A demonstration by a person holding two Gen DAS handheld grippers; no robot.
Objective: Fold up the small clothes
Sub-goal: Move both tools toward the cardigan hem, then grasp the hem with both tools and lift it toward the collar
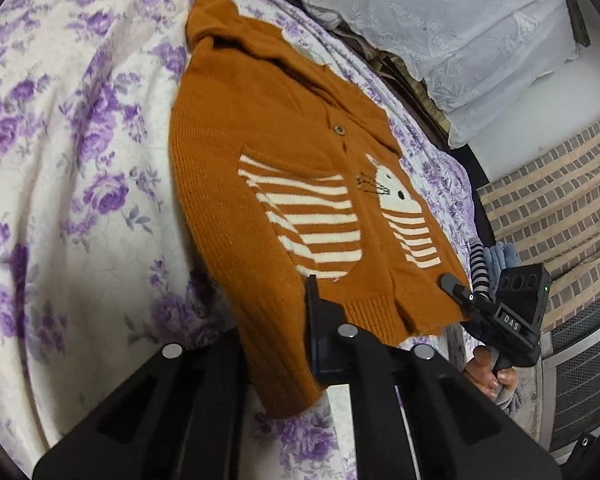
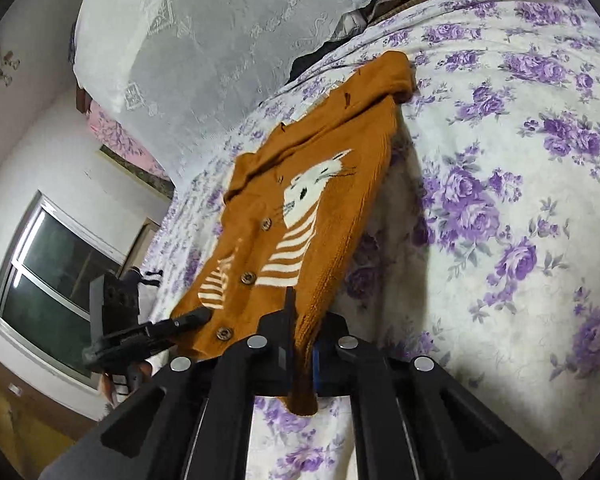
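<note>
A small orange knit cardigan (image 1: 284, 160) with a white cat design, stripes and buttons is held by its bottom hem and slopes up off the floral bedspread (image 1: 80, 160). My left gripper (image 1: 300, 320) is shut on the hem at one corner. My right gripper (image 1: 460, 296) shows in the left wrist view, shut on the other hem corner. In the right wrist view the cardigan (image 2: 320, 208) hangs from my right gripper (image 2: 300, 332), shut on the hem, and my left gripper (image 2: 192, 318) grips the hem at the left.
The bed has a white sheet with purple flowers (image 2: 500, 200). A white lace curtain (image 2: 220, 40) hangs behind the bed. A window (image 2: 48, 276) is at the left. A brick-patterned cloth (image 1: 560, 200) lies beside the bed.
</note>
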